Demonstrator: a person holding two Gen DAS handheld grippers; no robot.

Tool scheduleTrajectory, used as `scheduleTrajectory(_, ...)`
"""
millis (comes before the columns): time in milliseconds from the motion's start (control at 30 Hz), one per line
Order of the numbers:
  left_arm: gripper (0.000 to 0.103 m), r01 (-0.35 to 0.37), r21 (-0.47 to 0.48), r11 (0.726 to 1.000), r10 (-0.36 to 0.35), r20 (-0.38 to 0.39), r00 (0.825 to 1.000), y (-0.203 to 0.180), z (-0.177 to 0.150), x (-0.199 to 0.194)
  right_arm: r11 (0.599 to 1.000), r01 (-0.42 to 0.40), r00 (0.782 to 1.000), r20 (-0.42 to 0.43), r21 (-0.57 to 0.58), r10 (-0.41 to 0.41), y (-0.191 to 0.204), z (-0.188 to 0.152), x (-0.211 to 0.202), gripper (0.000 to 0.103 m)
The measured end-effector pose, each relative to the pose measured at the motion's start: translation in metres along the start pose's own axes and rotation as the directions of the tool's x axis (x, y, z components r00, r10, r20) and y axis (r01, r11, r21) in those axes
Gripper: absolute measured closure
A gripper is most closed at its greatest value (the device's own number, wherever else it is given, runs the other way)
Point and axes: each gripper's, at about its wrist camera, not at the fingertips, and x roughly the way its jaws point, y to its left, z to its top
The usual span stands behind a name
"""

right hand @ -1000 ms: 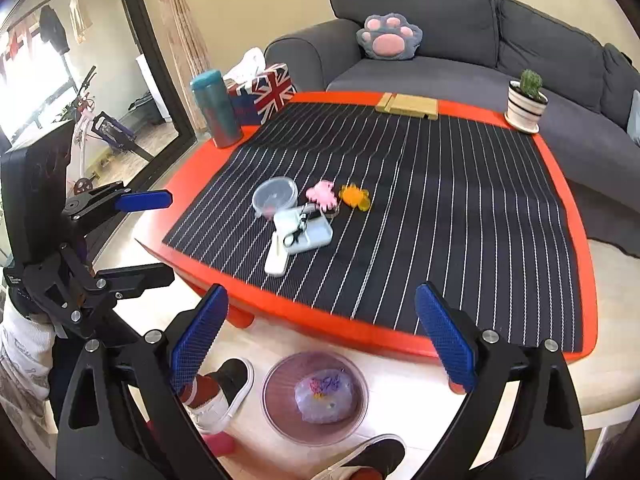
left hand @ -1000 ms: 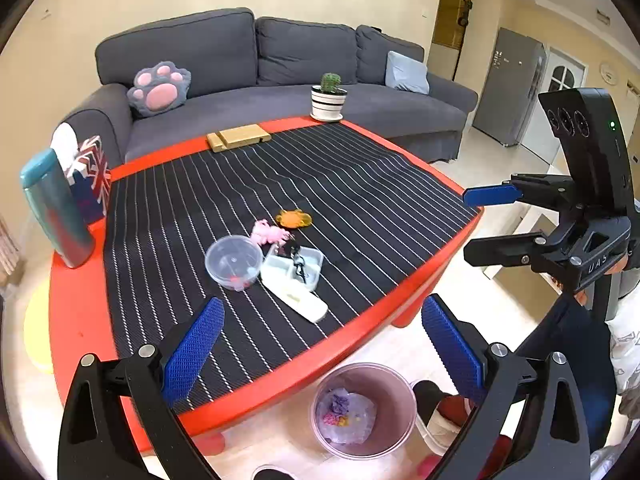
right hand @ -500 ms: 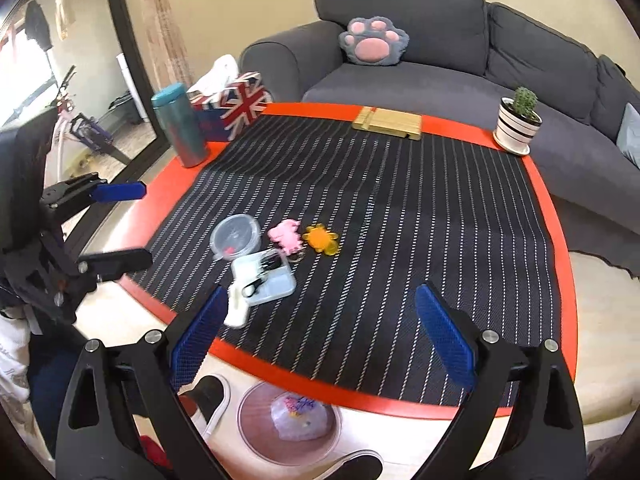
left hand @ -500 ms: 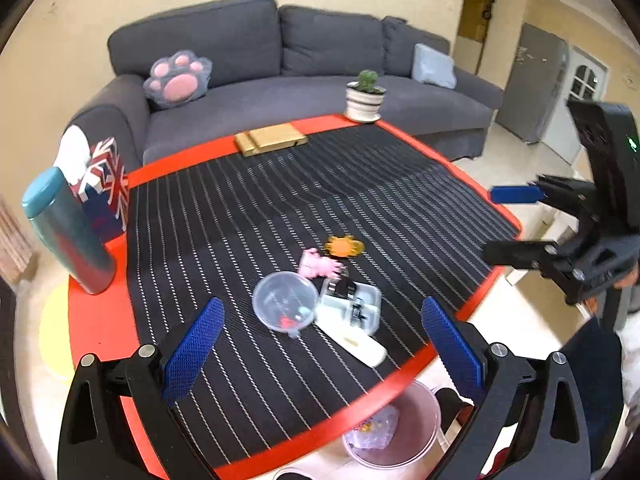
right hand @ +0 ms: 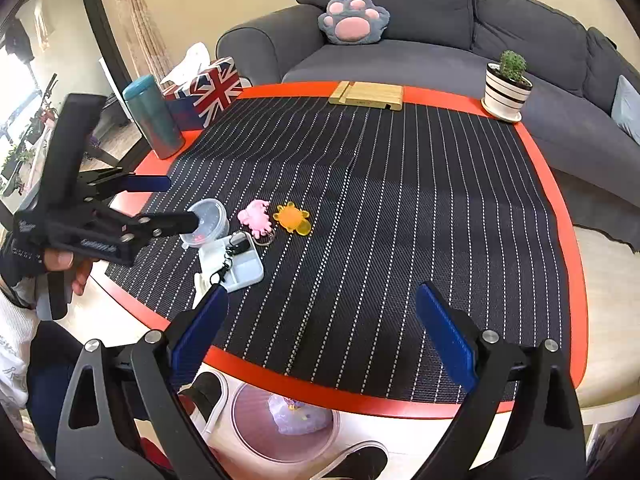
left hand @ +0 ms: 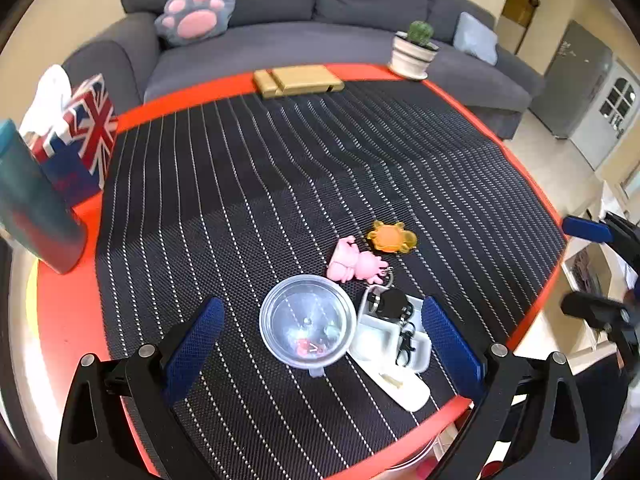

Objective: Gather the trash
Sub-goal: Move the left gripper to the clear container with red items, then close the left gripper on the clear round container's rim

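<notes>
Left gripper (left hand: 320, 336) is hovering over the near table edge, jaws spread wide, gripping nothing; one clear round cup (left hand: 307, 320) is sitting between its fingers. Right gripper (right hand: 320, 328) is likewise hanging released and empty over the striped mat (right hand: 400, 200). Touching the cup at 3 o'clock: one white compartment tray (left hand: 394, 338) with a black keychain clip lying in it. Under the tray at 5 o'clock, one white lid-like piece (left hand: 404, 388). At 12 o'clock from the tray, one pink toy (left hand: 354, 262) and one orange toy (left hand: 392, 237), just beside each other. Below the table edge, at 6 o'clock, one pink bin (right hand: 286, 420) is holding crumpled plastic. Far edge: one potted cactus (right hand: 507, 86), one wooden block (right hand: 366, 95)
</notes>
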Motion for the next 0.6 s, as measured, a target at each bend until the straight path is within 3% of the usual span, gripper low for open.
scheduleTrajectory(433,0.009,-0.045,-0.041,0.998,0.042,-0.07,0.997,0.001,0.0,0.024,1.0,0.0,1.0,-0.003,0.001,0.0,-0.004,-0.009,-0.002,0.01)
scheduleTrajectory(600,0.021,-0.04,-0.05,0.998,0.036,-0.081,0.996,0.003,-0.001,0.025,1.0,-0.002,1.0,-0.007,-0.002,0.002,-0.004,-0.01,-0.001,0.01)
